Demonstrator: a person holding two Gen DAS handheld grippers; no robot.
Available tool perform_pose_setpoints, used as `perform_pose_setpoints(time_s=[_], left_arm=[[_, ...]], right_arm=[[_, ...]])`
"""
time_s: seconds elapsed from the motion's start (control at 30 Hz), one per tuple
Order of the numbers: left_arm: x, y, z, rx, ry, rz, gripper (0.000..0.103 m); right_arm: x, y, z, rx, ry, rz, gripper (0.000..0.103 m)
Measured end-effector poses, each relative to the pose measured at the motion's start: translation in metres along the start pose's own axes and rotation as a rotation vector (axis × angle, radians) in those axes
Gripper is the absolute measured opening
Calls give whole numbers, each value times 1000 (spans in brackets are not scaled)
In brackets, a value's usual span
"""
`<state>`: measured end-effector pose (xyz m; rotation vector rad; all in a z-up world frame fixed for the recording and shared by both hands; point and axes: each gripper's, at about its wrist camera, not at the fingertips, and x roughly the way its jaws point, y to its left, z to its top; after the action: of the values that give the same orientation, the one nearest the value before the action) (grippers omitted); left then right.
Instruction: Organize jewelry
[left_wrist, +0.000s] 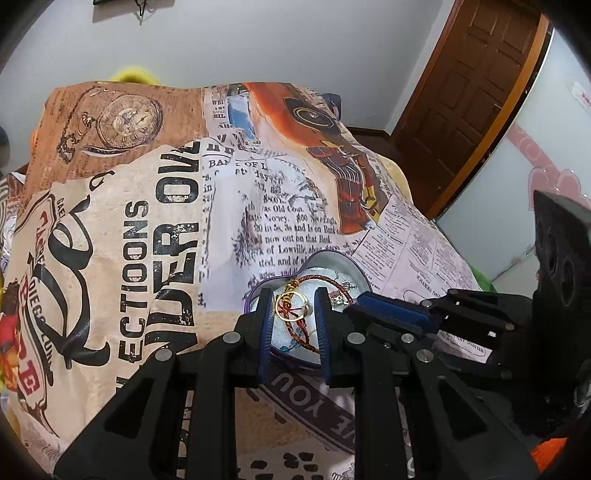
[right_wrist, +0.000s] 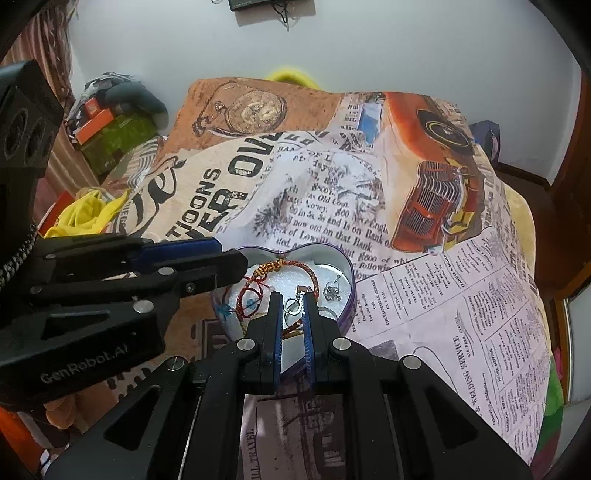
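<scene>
Occlusion first: left tool (left_wrist: 291, 310) covered the near half of the heart-shaped tin (left_wrist: 349, 264) in its own view, and right tool (right_wrist: 291, 306) did the same in the right wrist view. Tin's near rim was cut off behind both sets of fingers. Small silver pieces (right_wrist: 332, 291) by the tin's right wall were too small to identify. Blue beads (right_wrist: 253, 303) showed only partly.

Tin sat on the printed newspaper-pattern cloth (left_wrist: 155, 229) over the bed, open, white foam lining visible. Heart's notch faced away from the cameras, its point toward them, so the long axis ran roughly front to back.

Inside: red braided cord bracelet (right_wrist: 295, 264) curved along the far side, gold knot at its left end. Gold wire ring (left_wrist: 291, 308) lay between the left tool's fingers, apart from both pads.

Left tool: spread, straddling the gold ring, gripping nothing. Right tool: nearly pressed together with a narrow gap, fingertips down in the tin; cannot tell whether it pinched the silver ring (right_wrist: 291, 308) at its tips.
</scene>
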<state>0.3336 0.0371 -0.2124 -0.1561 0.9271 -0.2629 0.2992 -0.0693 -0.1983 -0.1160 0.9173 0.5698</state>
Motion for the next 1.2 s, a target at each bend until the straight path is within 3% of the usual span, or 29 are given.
perform_pose_setpoints(time_s=[0.33, 0.5, 0.73, 1.0, 1.2], left_arm=[[-7, 2, 2, -20, 0, -21, 20], [-24, -3, 4, -7, -22, -20, 22], [-63, -19, 7, 25, -78, -5, 25], [-137, -49, 0, 75, -210, 38, 25], [-212, -83, -16, 127, -371, 101, 27]], right_arm=[[2, -4, -1, 12, 11, 8, 9], [-4, -2, 0, 16, 2, 4, 21], [-30, 5, 2, 2, -43, -26, 21], [-102, 16, 3, -10, -175, -73, 21], [-187, 33, -4, -9, -353, -105, 21]])
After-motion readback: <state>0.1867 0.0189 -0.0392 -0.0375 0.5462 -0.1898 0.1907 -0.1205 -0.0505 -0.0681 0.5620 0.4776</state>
